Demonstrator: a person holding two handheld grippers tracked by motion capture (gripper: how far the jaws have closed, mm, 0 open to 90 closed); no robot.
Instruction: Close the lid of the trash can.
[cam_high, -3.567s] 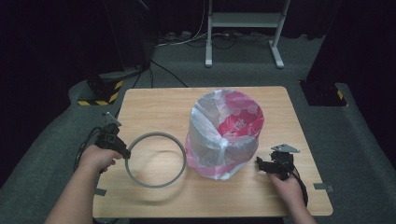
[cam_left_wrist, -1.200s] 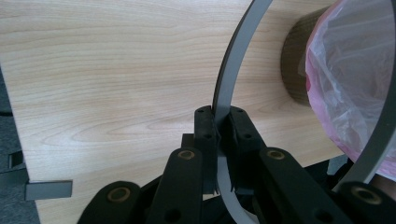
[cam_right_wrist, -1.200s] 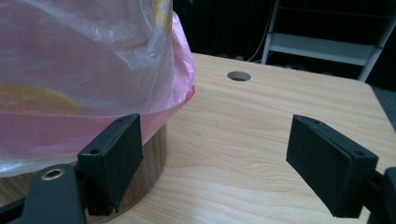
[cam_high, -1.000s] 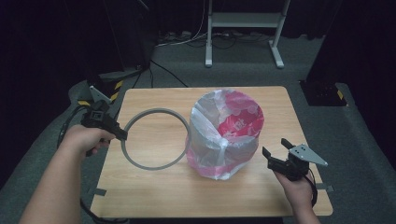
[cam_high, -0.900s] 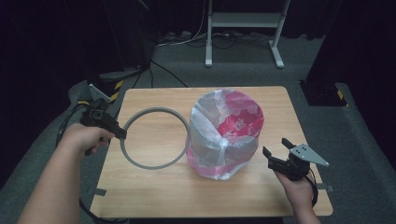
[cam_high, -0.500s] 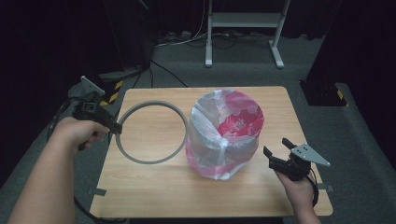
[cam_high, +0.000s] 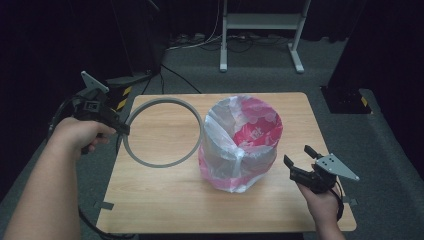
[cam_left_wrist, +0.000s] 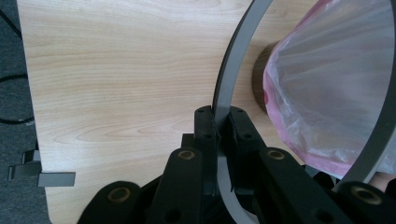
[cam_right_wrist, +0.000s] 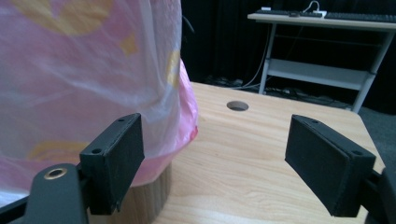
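We've got the grey ring (cam_high: 162, 133) pinched in the left gripper (cam_high: 121, 128), jaws clamped tight on the band at its 9 o'clock side. The left gripper view shows it best: both pads squeezed flat on the ring (cam_left_wrist: 223, 116), nothing else between them. The ring looks lifted and tilted over the table (cam_high: 165, 200), its 3 o'clock edge right up against the pink-and-white bag (cam_high: 242, 142). The bag lines a round bin sitting about dead centre of the table, with the wood-look base peeking out under the plastic in the right gripper view (cam_right_wrist: 154, 196).

Our read on the step: we're mid-carry, bringing the ring across so it can drop over the bin mouth and clamp the bag's rim. It isn't on yet, it's just beside the bin at the bin's 9 o'clock.

Next move needs the ring levelled out and centred over the opening, then pushed down evenly so the plastic doesn't bunch or slip inside. The bag's top edge looks loose and crumpled, so that's the fiddly bit.

The right gripper (cam_high: 300, 162) sits at the bin's 4 o'clock with jaws spread wide, holding nothing, the bag (cam_right_wrist: 84, 74) just off one pad. Probably it should steady the bin or pull the bag taut.

Count: one ring, one bag, one bin, two grippers, one table.
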